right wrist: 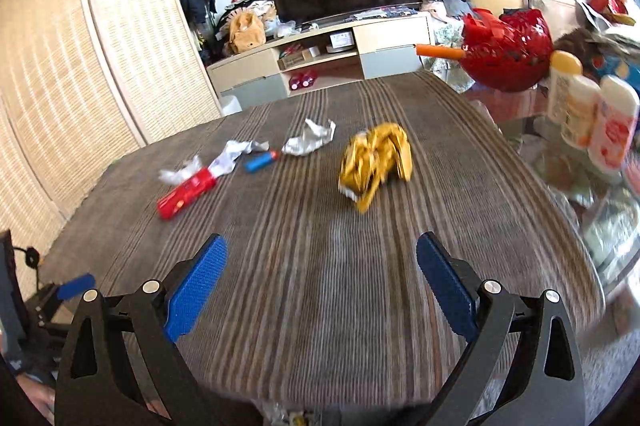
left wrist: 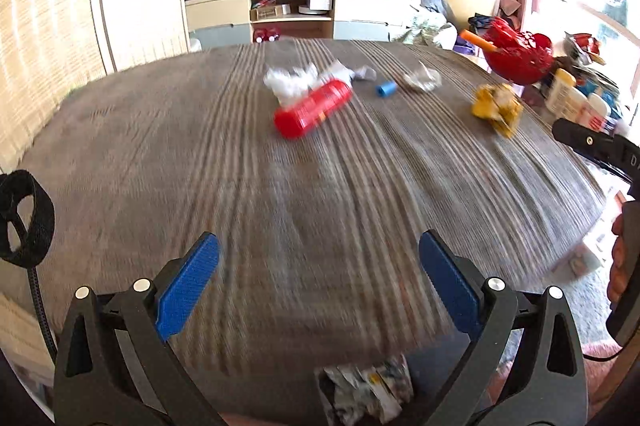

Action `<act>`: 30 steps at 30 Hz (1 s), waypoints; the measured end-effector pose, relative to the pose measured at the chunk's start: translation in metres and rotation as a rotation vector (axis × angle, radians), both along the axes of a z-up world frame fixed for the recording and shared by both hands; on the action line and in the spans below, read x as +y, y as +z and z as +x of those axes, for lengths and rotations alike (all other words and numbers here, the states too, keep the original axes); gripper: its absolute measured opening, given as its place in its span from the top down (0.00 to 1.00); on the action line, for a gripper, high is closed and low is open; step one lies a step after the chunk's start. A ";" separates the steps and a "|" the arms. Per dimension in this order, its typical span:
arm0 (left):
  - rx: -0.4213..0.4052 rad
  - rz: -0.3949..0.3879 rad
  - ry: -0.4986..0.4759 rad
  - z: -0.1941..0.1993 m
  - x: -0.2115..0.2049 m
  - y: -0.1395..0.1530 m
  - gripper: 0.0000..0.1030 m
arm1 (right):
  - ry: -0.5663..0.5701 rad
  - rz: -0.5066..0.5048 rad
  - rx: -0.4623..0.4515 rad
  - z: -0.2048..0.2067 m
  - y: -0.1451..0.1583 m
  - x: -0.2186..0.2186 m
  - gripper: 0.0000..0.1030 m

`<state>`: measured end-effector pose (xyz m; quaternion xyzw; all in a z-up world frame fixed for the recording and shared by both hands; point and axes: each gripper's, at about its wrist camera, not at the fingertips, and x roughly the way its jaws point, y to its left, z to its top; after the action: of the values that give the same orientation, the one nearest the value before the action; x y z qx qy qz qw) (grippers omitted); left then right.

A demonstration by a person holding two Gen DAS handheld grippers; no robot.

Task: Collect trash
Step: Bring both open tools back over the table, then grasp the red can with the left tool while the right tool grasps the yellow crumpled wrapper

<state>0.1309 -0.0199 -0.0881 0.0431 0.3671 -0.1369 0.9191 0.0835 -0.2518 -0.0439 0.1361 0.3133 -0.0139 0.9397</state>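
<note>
So on the striped table (left wrist: pixel 280 186) I'm counting five loose bits of trash: one red tube (left wrist: pixel 313 108) lying on its side, one small blue cylinder (left wrist: pixel 386 89), one crumpled gold wrapper (left wrist: pixel 496 105), one wad of white plastic (left wrist: pixel 290 82) touching the tube's far end, and one scrunched silver wrapper (left wrist: pixel 422 79) just past the cylinder. One more crumpled printed wrapper (left wrist: pixel 368 390) is sitting at the near edge, right under the left gripper (left wrist: pixel 319 286). Off to the right side there's one red bowl (right wrist: pixel 506 52) and two white bottles (right wrist: pixel 592 114) standing side by side.

Both grippers are hanging above the table with nothing in them. The left one's blue pads (left wrist: pixel 188 290) are sitting wide apart, touching nothing. The right gripper (right wrist: pixel 322 286) is looking the same, spread wide and empty, with the gold wrapper lying ahead of it, well apart.
</note>
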 end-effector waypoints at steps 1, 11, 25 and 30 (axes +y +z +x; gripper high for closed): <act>-0.001 0.003 -0.003 0.009 -0.001 0.002 0.08 | -0.011 -0.011 0.007 0.009 0.001 -0.001 0.07; 0.047 0.063 -0.041 0.094 -0.012 0.003 0.08 | -0.103 -0.062 0.084 0.076 -0.011 -0.025 0.07; 0.134 0.098 -0.122 0.155 -0.035 -0.024 0.15 | -0.085 -0.026 0.137 0.109 -0.028 -0.035 0.07; 0.133 0.086 -0.153 0.154 -0.040 -0.026 0.38 | -0.083 0.001 0.159 0.114 -0.031 -0.038 0.39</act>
<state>0.2851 -0.0604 -0.1139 0.1013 0.4284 -0.1931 0.8769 0.1976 -0.2894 -0.0747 0.1479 0.3811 -0.0632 0.9104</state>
